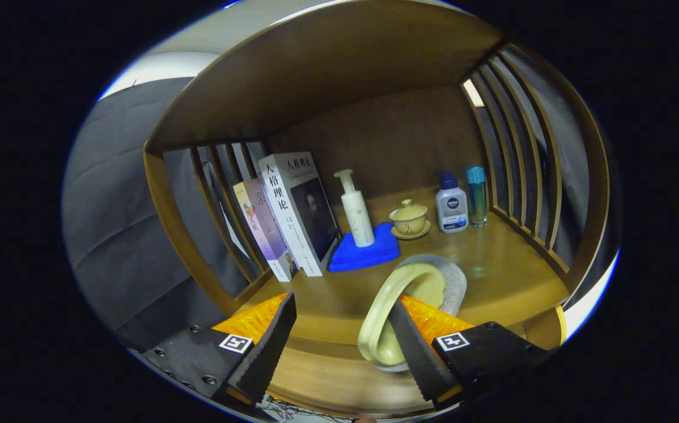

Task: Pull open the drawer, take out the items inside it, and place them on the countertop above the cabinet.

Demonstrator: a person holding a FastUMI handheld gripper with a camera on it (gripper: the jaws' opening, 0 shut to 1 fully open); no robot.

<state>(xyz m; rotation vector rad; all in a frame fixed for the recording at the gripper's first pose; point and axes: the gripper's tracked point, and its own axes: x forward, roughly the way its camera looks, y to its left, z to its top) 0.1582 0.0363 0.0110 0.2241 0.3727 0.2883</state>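
Now gripper (339, 346) open beside bowl (401, 311)

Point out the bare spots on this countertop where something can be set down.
Bare wood lies right of the pale bowl, toward the slatted side, and in front of the books, just ahead of the open hand-held gripper. The back is crowded: pump bottle on a blue pad, lidded cup, lotion bottle, blue-capped bottle.

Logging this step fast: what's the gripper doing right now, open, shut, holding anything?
Gripper: open, fingers spread wide; the pale yellow-green shallow dish leans against the right finger only, over the wooden countertop. Not clamped.
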